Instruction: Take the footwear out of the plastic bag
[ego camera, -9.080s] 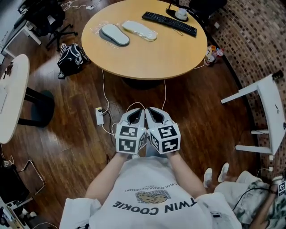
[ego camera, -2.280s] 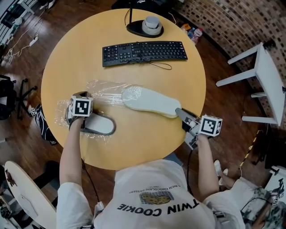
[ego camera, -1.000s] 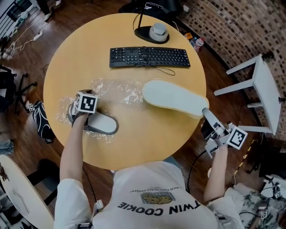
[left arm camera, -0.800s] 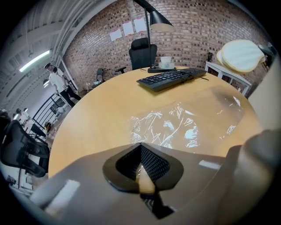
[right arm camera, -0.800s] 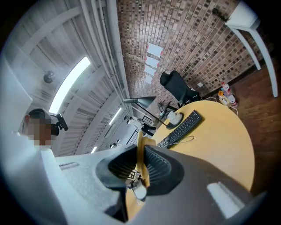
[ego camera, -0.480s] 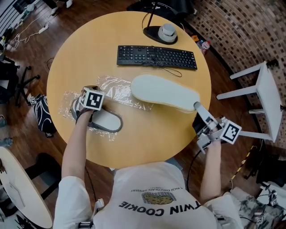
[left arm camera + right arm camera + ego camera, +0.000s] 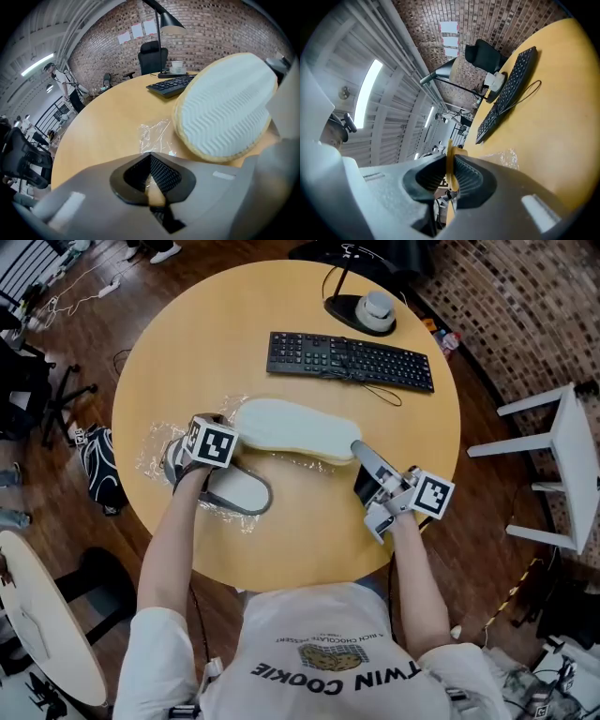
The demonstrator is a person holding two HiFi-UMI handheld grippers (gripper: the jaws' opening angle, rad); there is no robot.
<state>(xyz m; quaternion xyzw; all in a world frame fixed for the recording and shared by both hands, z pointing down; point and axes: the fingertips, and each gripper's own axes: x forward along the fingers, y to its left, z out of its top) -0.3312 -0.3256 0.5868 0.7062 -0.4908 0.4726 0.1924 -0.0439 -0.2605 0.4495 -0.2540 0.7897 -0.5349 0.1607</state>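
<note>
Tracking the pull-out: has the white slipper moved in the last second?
Yes. Against the keyboard, the white slipper has shifted left, from the table's right edge toward the left gripper.

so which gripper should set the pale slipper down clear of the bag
Right: the right gripper has its jaws clamped on the pale slipper rim, while the left gripper pinches the plastic bag beside the grey slipper.

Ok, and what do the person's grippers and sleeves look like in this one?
Both the left gripper and right gripper are pale grey moulded shells with black ribbed pads, each carrying a white cube printed with black square markers. The person wears a white short-sleeved T-shirt with dark lettering and a cookie print.
</note>
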